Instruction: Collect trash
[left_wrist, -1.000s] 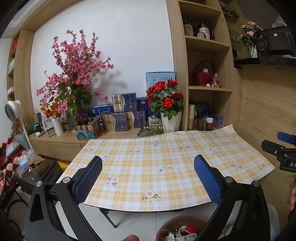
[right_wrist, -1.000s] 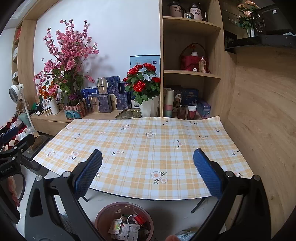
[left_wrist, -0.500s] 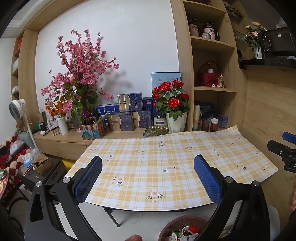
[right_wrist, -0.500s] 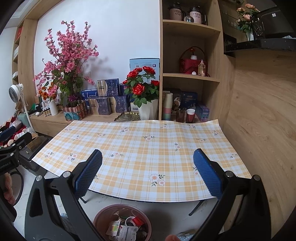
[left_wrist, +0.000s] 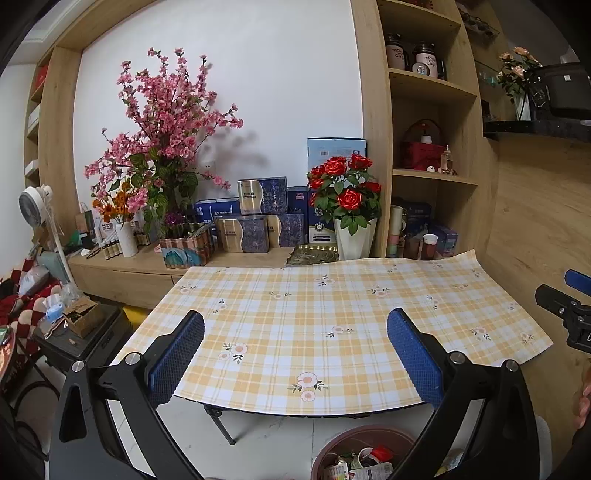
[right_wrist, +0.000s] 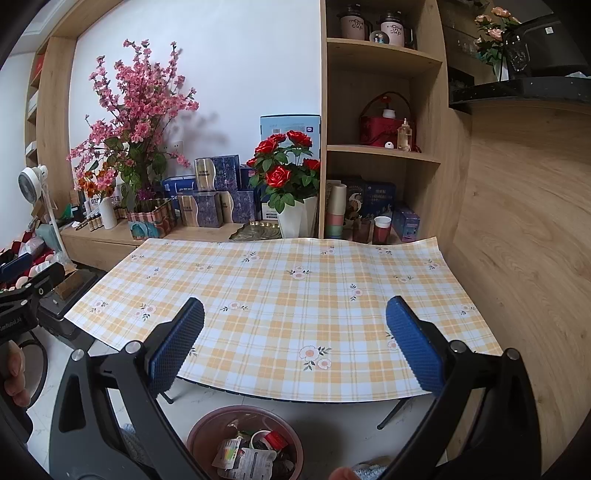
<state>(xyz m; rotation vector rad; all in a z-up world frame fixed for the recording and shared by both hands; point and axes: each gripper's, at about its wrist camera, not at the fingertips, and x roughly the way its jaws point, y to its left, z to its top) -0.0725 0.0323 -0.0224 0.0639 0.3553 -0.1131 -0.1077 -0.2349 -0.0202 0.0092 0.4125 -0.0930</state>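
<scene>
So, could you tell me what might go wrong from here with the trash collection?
1. The bin on the floor sits partly under the table's near edge, so a hand-held gripper reaching down could knock the tablecloth overhang.
2. No loose trash shows on the cloth; both the left hand-held gripper and the right hand-held gripper are open and empty, so the shelf cups could be grabbed by mistake.
</scene>
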